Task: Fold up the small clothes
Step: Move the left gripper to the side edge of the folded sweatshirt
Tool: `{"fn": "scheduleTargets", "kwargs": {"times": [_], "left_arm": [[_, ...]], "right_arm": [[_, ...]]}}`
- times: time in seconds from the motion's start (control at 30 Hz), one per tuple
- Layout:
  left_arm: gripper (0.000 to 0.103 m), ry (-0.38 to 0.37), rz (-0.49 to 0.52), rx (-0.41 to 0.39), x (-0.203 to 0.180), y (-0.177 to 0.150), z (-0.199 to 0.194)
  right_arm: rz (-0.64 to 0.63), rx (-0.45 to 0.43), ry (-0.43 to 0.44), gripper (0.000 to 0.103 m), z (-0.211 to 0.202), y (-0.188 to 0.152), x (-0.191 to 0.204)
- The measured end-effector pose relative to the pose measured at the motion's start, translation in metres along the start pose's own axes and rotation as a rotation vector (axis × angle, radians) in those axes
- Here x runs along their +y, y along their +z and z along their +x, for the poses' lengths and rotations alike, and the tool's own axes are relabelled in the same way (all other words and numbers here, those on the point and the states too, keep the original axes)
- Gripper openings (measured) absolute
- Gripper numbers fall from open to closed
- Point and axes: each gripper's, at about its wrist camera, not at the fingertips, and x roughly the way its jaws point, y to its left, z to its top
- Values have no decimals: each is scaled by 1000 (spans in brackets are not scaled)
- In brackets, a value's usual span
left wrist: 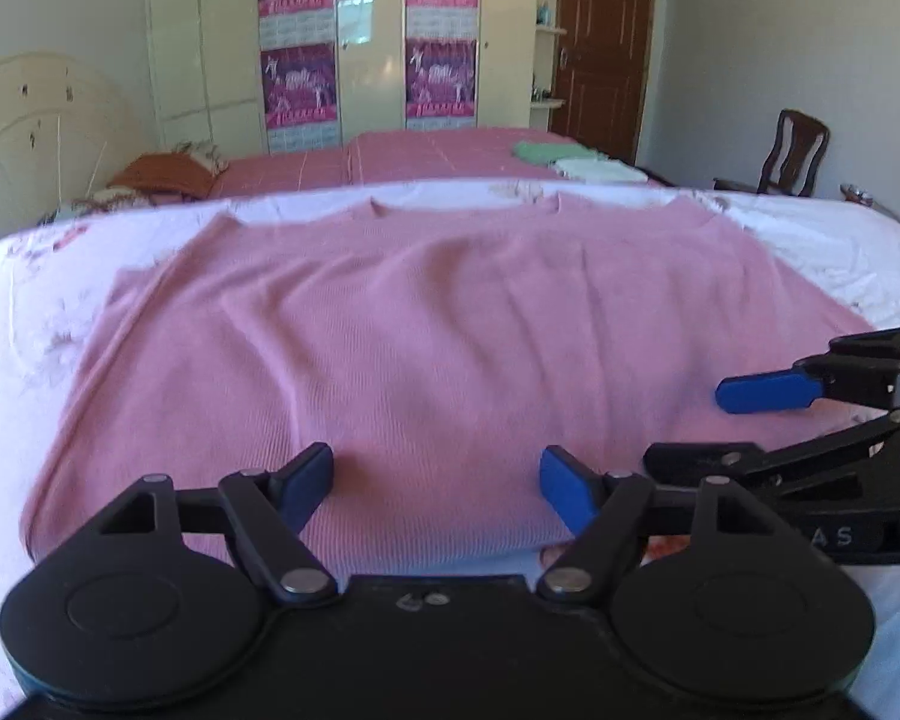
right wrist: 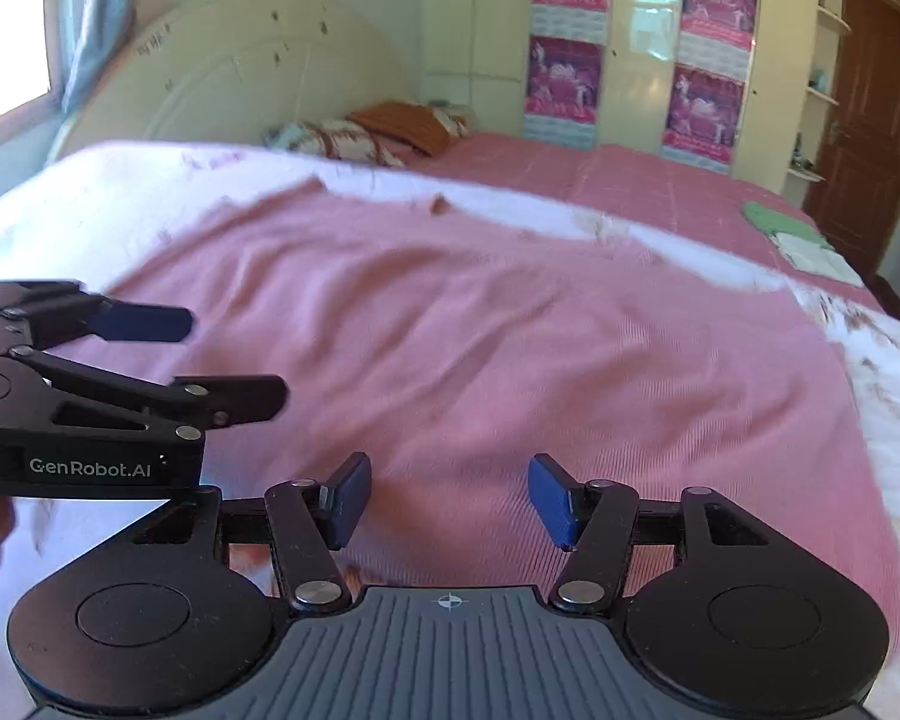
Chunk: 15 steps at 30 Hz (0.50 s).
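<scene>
A pink ribbed knit garment [left wrist: 426, 336] lies spread flat on a white floral sheet [left wrist: 24, 300]; it also shows in the right wrist view [right wrist: 510, 348]. My left gripper [left wrist: 437, 489] is open and empty, its blue pads over the garment's near hem. My right gripper [right wrist: 449, 498] is open and empty over the near hem, further right. The right gripper also shows from the side at the right edge of the left wrist view [left wrist: 744, 420], and the left gripper shows at the left edge of the right wrist view [right wrist: 210, 354].
Behind the sheet lies a bed with a pink checked cover [left wrist: 438, 153] holding folded green and white clothes [left wrist: 576, 159] and pillows [left wrist: 168, 171]. A cream headboard [right wrist: 234, 66], a wardrobe with posters [left wrist: 366, 36], a brown door [left wrist: 606, 42] and a wooden chair [left wrist: 792, 156] stand around.
</scene>
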Motion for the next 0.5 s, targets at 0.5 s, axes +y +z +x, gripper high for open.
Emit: {"fn": "scheduleTargets", "kwargs": {"times": [0.5], "left_arm": [[76,151,-75,19,86,-16,-30]], "right_arm": [[282,20,-194,59,-55,-50,-113]]}}
